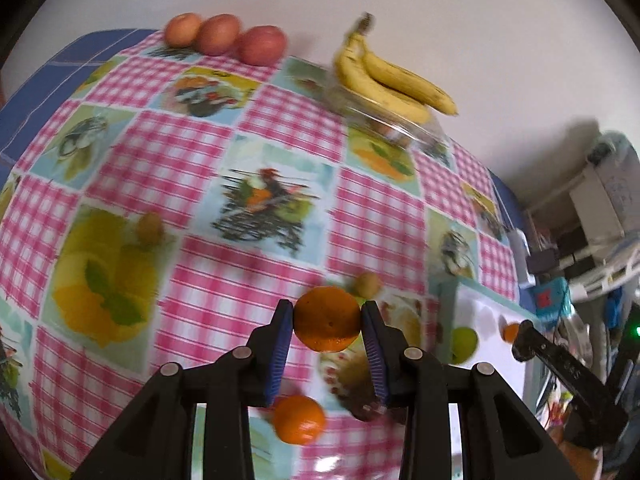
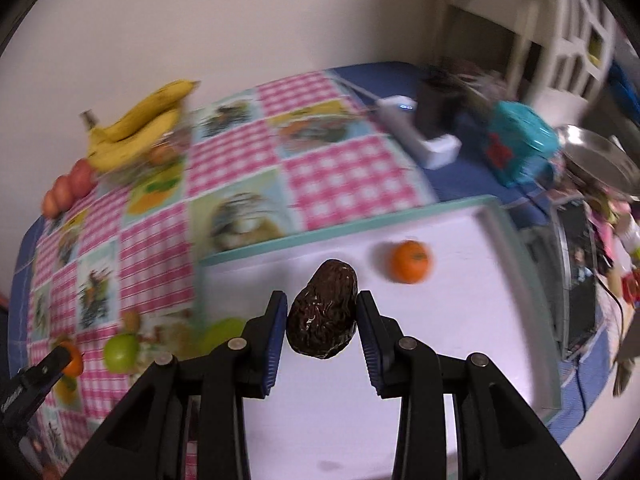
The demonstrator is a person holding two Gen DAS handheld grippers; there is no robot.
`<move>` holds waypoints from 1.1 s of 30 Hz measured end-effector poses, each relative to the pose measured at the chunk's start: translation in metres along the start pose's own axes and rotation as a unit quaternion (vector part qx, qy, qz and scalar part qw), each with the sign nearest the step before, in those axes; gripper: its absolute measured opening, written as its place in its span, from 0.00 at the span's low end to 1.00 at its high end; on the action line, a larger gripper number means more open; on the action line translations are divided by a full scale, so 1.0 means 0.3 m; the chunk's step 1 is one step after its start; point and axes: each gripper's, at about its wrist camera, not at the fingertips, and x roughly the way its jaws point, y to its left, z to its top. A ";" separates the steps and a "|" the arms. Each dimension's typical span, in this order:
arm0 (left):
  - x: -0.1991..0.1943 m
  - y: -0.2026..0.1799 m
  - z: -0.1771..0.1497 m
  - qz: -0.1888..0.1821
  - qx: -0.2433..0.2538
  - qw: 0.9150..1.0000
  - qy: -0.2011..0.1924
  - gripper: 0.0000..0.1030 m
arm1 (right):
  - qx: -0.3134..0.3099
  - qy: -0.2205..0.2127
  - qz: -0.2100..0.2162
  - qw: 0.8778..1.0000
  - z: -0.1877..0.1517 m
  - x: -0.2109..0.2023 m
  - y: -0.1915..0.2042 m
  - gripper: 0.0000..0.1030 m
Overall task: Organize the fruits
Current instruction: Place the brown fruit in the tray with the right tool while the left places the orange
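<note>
Pink checked cloth (image 1: 192,168) with fruit pictures covers the table, and behind it stands a pale wall. At the far edge of the cloth lie three apples (image 1: 224,36) in a row, and to the right of them bananas (image 1: 384,76) rest on a clear box (image 1: 404,128). My left tongs (image 1: 327,334) hold an orange (image 1: 327,318) between the blue pads, above the cloth near its right side. A second orange (image 1: 299,420) lies under the tongs, and a small yellowish fruit (image 1: 368,285) just behind the held one. My right tongs (image 2: 322,322) grip a dark avocado (image 2: 323,314) above the white tray (image 2: 460,340), which sits at the right edge of the cloth. One orange (image 2: 410,262) lies on the tray, toward its far side. A green apple (image 2: 122,352) lies on the cloth just left of the tray.
</note>
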 end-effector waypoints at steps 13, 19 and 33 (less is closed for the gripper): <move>0.091 -0.361 -0.146 -0.063 0.137 0.988 0.043 0.36 | 0.043 0.014 -0.021 0.999 -0.005 0.021 -0.197 0.36; 0.197 -0.464 -0.233 -0.078 0.180 0.977 0.083 0.36 | 0.053 0.040 -0.016 0.998 -0.029 0.090 -0.214 0.36; 0.265 -0.515 -0.302 -0.034 0.234 0.967 0.097 0.36 | 0.066 0.055 -0.016 0.996 -0.045 0.119 -0.233 0.37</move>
